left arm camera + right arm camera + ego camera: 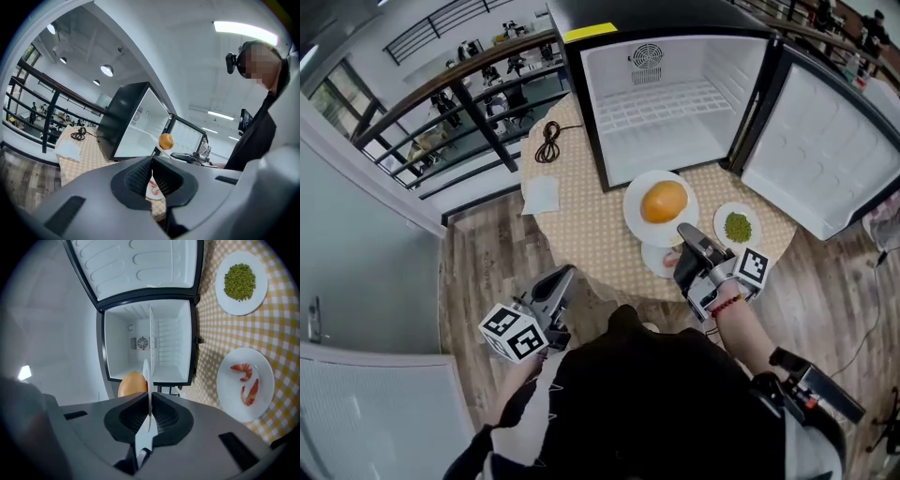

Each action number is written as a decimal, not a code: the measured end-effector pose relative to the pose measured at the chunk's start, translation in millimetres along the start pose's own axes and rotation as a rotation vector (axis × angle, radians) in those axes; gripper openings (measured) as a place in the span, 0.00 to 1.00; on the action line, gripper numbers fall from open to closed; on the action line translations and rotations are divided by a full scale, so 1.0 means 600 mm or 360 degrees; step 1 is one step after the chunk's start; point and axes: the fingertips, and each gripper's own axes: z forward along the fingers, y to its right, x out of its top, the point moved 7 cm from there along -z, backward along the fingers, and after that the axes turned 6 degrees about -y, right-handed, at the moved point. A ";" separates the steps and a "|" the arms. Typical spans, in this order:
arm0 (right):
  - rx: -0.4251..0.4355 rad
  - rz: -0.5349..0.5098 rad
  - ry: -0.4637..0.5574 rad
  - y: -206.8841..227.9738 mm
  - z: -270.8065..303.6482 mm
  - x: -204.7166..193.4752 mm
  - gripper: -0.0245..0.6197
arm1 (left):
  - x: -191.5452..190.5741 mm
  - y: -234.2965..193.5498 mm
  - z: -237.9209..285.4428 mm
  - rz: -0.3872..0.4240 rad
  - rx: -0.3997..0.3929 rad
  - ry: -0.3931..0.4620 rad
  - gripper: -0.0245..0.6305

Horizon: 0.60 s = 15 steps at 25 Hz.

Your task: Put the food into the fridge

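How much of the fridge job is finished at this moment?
Done: the fridge is open, nothing inside yet. In hand: the right hand-held gripper is shut on the rim of the bun plate. Remaining: the bun plate, peas plate and shrimp plate are all outside the fridge.

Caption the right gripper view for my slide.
The right gripper shut on the plate with the orange food, facing the open fridge; shrimp plate and peas plate beside.
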 end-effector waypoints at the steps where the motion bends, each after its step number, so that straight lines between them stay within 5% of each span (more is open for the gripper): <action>1: -0.0009 -0.0003 -0.0020 0.002 0.004 0.008 0.08 | 0.000 0.000 0.006 -0.0004 0.0014 -0.0004 0.06; 15: -0.0151 -0.0007 0.0004 0.000 0.017 0.048 0.08 | 0.015 0.033 0.079 0.0073 -0.0027 -0.0048 0.06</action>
